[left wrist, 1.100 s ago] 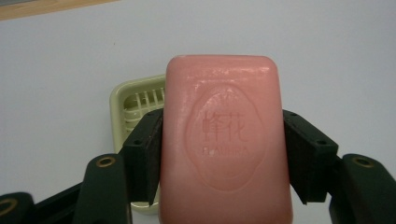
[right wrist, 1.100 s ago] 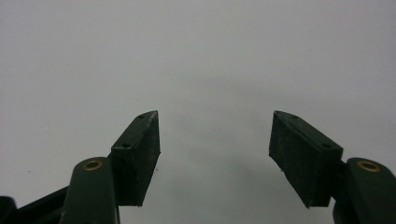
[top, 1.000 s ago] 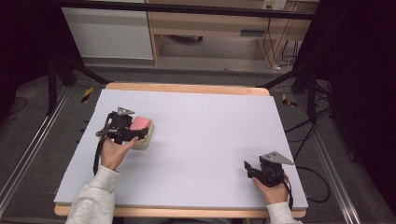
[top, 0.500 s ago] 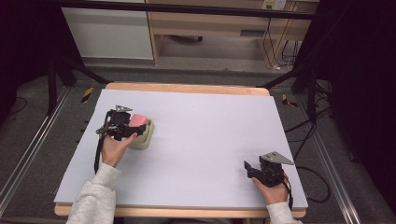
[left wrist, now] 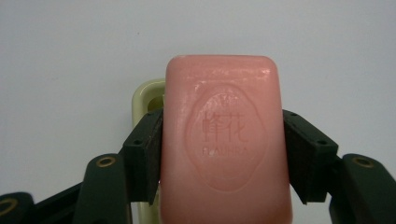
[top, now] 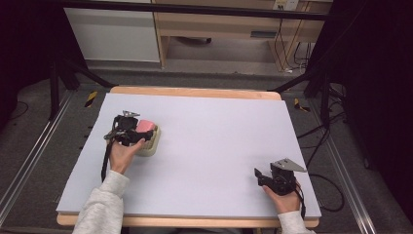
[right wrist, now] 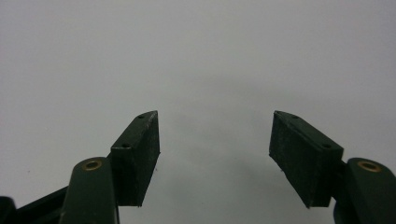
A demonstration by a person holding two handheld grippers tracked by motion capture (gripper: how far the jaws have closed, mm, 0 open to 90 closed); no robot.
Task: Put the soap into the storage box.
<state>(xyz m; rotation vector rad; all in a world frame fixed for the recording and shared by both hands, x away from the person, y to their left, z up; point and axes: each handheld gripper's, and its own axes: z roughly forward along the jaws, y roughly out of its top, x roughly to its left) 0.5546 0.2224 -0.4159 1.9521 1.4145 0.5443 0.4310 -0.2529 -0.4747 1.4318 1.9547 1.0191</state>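
High view: the left gripper (top: 139,130) sits at the left side of the pale table (top: 219,146), held in the person's left hand (top: 122,155). A pink soap bar (top: 145,127) is clamped between its jaws, directly over a cream soap dish (top: 150,145) that rests on the table. Whether the bar touches the dish is hard to tell from here. The right gripper (top: 259,175) rests low near the table's front right corner in the right hand (top: 283,200), well apart from the soap.

Left gripper view: the 2 black jaws press on both long sides of the soap bar (left wrist: 226,140), whose face bears an embossed oval stamp. A rim of the soap dish (left wrist: 145,95) peeks out behind its left edge.

Right gripper view: the right gripper (right wrist: 215,140) has its jaws spread wide with bare table (right wrist: 210,56) between them.
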